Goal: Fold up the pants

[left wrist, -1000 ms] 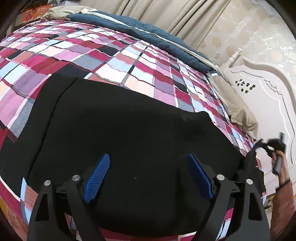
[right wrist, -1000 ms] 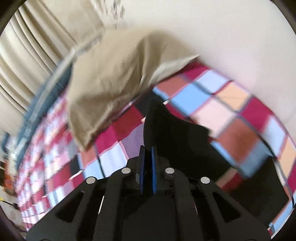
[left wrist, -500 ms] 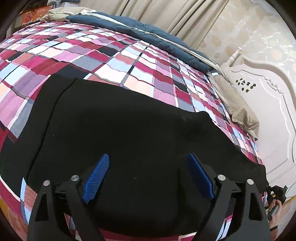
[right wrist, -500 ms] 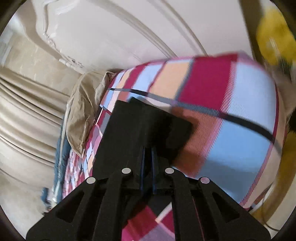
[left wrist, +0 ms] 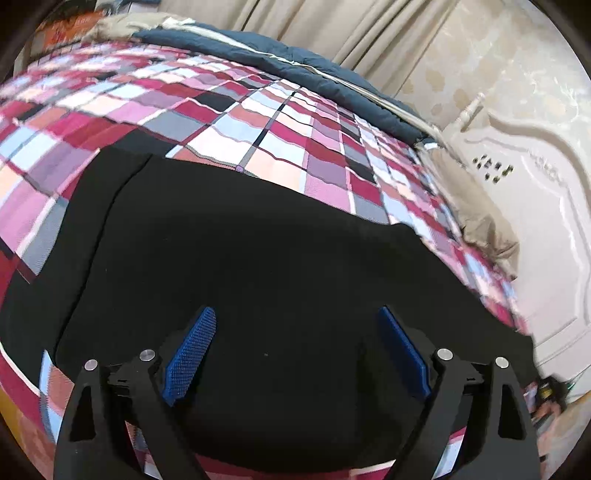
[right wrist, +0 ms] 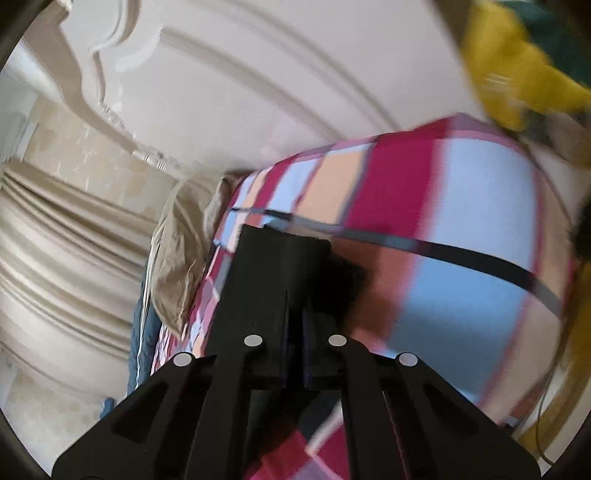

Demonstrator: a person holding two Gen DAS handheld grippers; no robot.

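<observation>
Pants (left wrist: 280, 280): black, spread flat across the near side of the bed, one end running off toward the right edge by the headboard
Left gripper (left wrist: 295, 354): jaws wide apart, nothing between the blue pads (left wrist: 192, 350), hovering over the middle of the cloth
Right gripper (right wrist: 293, 343): jaws pressed together on a black corner of the pants (right wrist: 273, 266), seemingly the end at the mattress edge; view blurred, so the depth of the bite cannot be judged
Step in hand: probably carrying the pinched end over for the first fold
Doing it well: lift the end just clear of the cloth, carry it straight along the length, lay it edge on edge; bring the free gripper down to pin the middle at the intended crease so the layer underneath does not drag
Risk: thin bite may slip; soft bedding gives and may bunch the fabric
Surface: bedspread (left wrist: 258, 122) in a red, pink, blue and white check, soft, slightly rumpled
Room: dark blue quilt (left wrist: 295, 66) along the far side, beige pillow (left wrist: 476, 214) against a white carved headboard (left wrist: 546, 206), cream curtains (left wrist: 332, 26) behind, something yellow (right wrist: 517, 74) at upper right of the right view, too blurred to name
</observation>
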